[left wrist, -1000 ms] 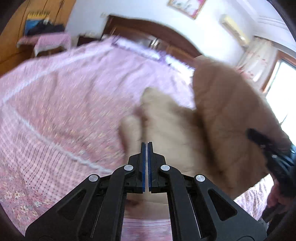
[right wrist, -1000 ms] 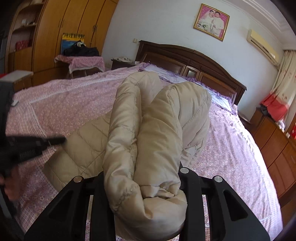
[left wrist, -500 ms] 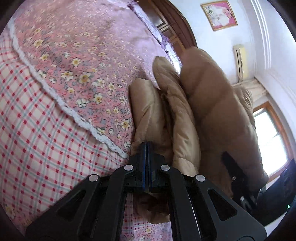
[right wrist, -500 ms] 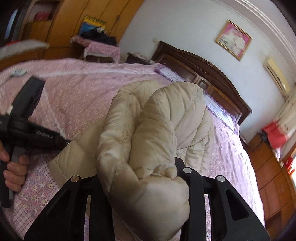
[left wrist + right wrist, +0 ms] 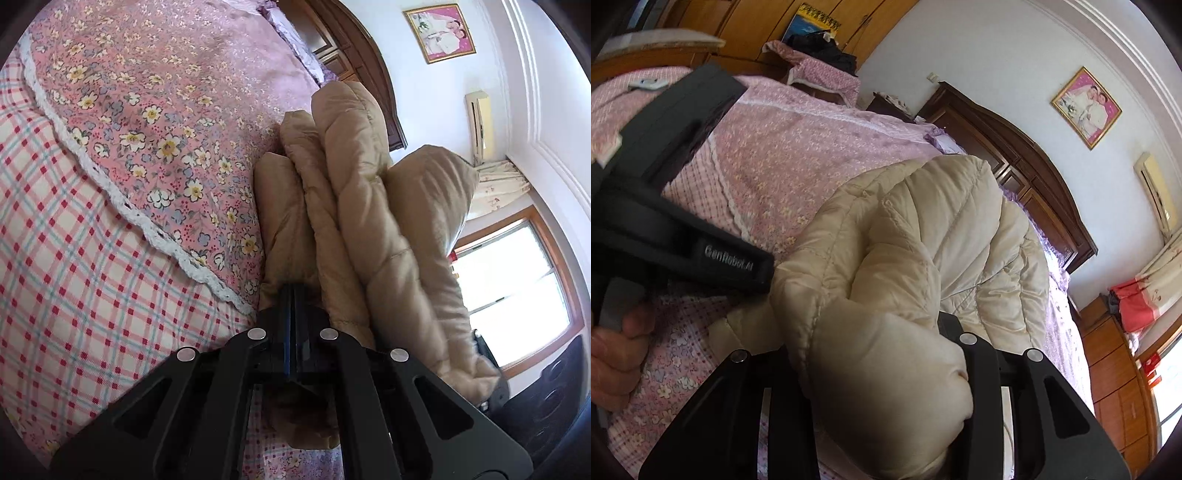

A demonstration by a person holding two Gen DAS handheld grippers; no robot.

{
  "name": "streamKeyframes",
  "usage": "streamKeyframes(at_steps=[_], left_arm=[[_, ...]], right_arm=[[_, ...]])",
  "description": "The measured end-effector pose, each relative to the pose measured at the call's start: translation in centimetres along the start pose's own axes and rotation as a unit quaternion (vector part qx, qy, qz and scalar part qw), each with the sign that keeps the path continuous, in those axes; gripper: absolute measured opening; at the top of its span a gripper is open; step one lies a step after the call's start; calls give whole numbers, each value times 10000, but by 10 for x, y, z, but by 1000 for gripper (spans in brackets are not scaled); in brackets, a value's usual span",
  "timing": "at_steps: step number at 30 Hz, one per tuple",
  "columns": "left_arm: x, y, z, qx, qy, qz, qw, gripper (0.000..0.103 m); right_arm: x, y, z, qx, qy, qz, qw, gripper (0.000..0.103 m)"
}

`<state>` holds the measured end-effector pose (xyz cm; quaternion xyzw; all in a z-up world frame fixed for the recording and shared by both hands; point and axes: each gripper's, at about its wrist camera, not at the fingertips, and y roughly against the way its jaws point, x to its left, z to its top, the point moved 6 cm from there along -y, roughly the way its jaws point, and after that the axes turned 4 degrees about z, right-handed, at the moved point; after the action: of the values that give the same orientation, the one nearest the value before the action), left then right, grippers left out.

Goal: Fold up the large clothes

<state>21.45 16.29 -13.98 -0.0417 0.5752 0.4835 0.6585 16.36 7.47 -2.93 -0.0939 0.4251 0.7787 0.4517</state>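
Observation:
A beige quilted puffer jacket (image 5: 369,206) lies in thick folds on the bed. My left gripper (image 5: 293,291) has its jaws together, pressed into the jacket's lower edge; whether cloth is pinched between them I cannot tell. In the right wrist view the jacket (image 5: 923,266) bulges between the wide-set arms of my right gripper (image 5: 879,373), which holds a thick bundle of it; the fingertips are hidden by the cloth. The left gripper's black body (image 5: 676,206) and the hand holding it show at the left, touching the jacket.
The bed has a pink floral cover (image 5: 155,122) with a white lace line and a checked border (image 5: 74,266). A dark wooden headboard (image 5: 1027,173) stands behind. A wardrobe (image 5: 746,33) is at the far left, a window (image 5: 517,295) at the right.
My left gripper has dropped low and rolled, closing in on the jacket's lower edge. My right gripper has tilted and kept the jacket bundle, with the left gripper now right beside it.

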Motion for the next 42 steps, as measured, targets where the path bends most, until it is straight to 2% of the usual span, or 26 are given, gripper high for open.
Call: streamKeyframes(at_steps=[5, 6, 8, 9, 10, 13, 16, 18, 19, 21, 22, 23, 24, 25, 27, 29, 31, 32, 34, 35, 38, 42], left_arm=[[4, 1, -3, -6, -11, -4, 10000, 1], [5, 0, -2, 5, 10, -13, 10000, 1], [12, 7, 3, -60, 254, 87, 9996, 1], [16, 18, 8, -260, 472, 101, 9985, 1], [16, 27, 13, -420, 549, 35, 9976, 1], [8, 56, 31, -836, 493, -154, 9952, 1], [-3, 61, 37, -697, 545, -550, 9946, 1], [-13, 60, 36, -663, 424, -597, 9951, 1], [-20, 57, 34, -636, 263, -538, 9962, 1], [-31, 52, 30, -579, 21, -468, 9972, 1], [-33, 50, 29, -563, -65, -440, 9974, 1], [-35, 49, 29, -566, -152, -389, 9975, 1], [-38, 49, 27, -593, -247, -322, 9974, 1], [-40, 49, 26, -623, -337, -262, 9971, 1], [-42, 51, 26, -666, -441, -211, 9966, 1], [-43, 52, 25, -673, -478, -205, 9964, 1], [-42, 50, 24, -674, -520, -169, 9962, 1], [-41, 48, 24, -665, -526, -158, 9963, 1], [-37, 40, 23, -598, -513, -70, 9969, 1], [-36, 37, 23, -578, -509, -27, 9970, 1], [-28, 29, 21, -499, -464, 37, 9977, 1], [-18, 20, 18, -382, -300, -52, 9988, 0]], right_arm=[[1, -2, -5, -4, -48, 57, 10000, 37], [1, 0, -5, -44, -10, 72, 10000, 41], [0, 5, -5, -171, -24, 217, 9996, 57], [-1, 8, -5, -205, -141, 372, 9990, 76], [-4, 11, -6, -223, -299, 511, 9980, 86], [-14, 23, -5, -419, -856, 1083, 9895, 89], [-18, 48, 0, -950, -1055, 1579, 9772, 90], [-26, 74, 3, -1460, -1271, 2029, 9599, 90], [-36, 87, 4, -1727, -1553, 2295, 9452, 89], [-59, 104, 2, -2073, -2157, 2571, 9189, 89], [-72, 109, 0, -2186, -2497, 2612, 9064, 89], [-87, 111, -4, -2255, -2888, 2535, 8952, 84], [-99, 111, -7, -2255, -3216, 2341, 8893, 74], [-113, 111, -14, -2277, -3544, 1999, 8846, 69], [-128, 113, -21, -2370, -3717, 1248, 8889, 57], [-134, 102, -23, -2144, -3818, 882, 8947, 50], [-137, 80, -22, -1824, -4094, 1047, 8878, 47], [-137, 69, -20, -1635, -4136, 1036, 8897, 47], [-129, 44, -16, -1113, -4065, 954, 9018, 47], [-120, 29, -14, -842, -4036, 1078, 9046, 47], [-101, 16, -13, -738, -4002, 1203, 9055, 47], [-74, 16, -17, -729, -3641, 1348, 9187, 47]])
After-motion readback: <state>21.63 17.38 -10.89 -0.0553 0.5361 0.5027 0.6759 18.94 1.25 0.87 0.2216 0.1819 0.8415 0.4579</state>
